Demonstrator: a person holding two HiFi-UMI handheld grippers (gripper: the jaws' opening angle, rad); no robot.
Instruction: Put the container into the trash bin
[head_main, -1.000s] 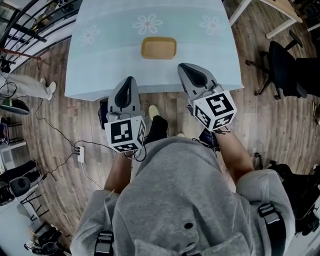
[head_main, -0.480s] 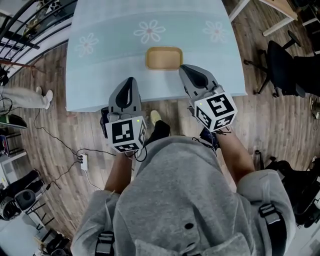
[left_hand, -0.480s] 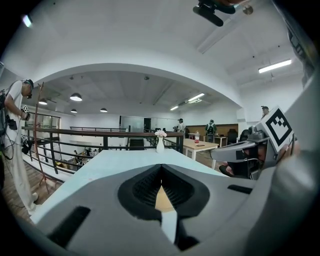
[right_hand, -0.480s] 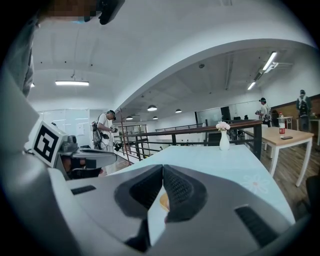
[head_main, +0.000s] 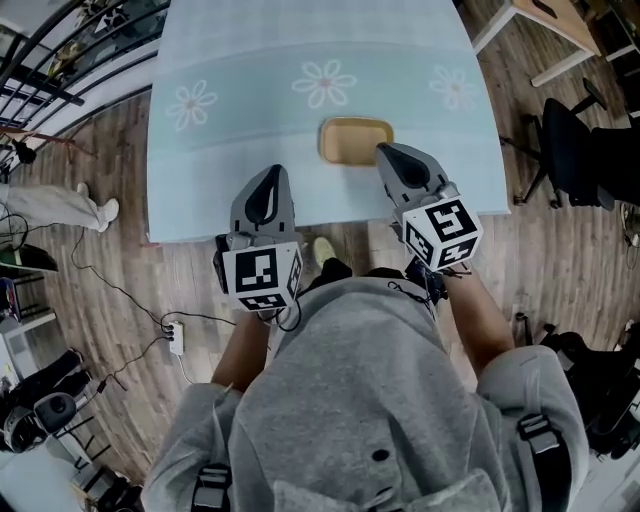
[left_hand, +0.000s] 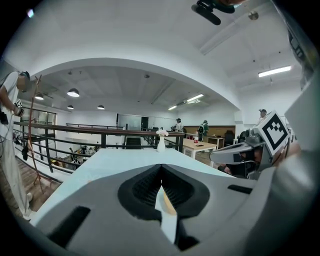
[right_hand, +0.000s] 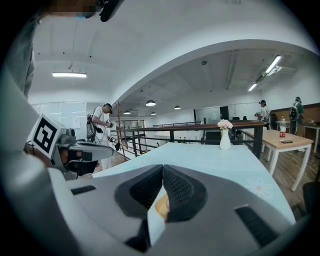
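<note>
In the head view a shallow tan container (head_main: 354, 140) lies on the near part of a table with a pale blue flowered cloth (head_main: 240, 120). My right gripper (head_main: 392, 153) hangs over the table's near edge, its tips just right of the container, jaws shut and empty. My left gripper (head_main: 266, 184) is at the table's front edge, left of the container, also shut with nothing in it. In each gripper view a sliver of the tan container (left_hand: 168, 204) (right_hand: 160, 205) shows below the closed jaws. No trash bin is in view.
A white vase with flowers (right_hand: 225, 137) stands at the table's far end. A black office chair (head_main: 568, 135) is on the right and a black railing (head_main: 60, 60) on the left. A power strip with cables (head_main: 176, 337) lies on the wooden floor. People stand in the background.
Both grippers and the person have moved forward towards the table. The right gripper now reaches over the table's edge beside the container. Both jaws stayed shut.
</note>
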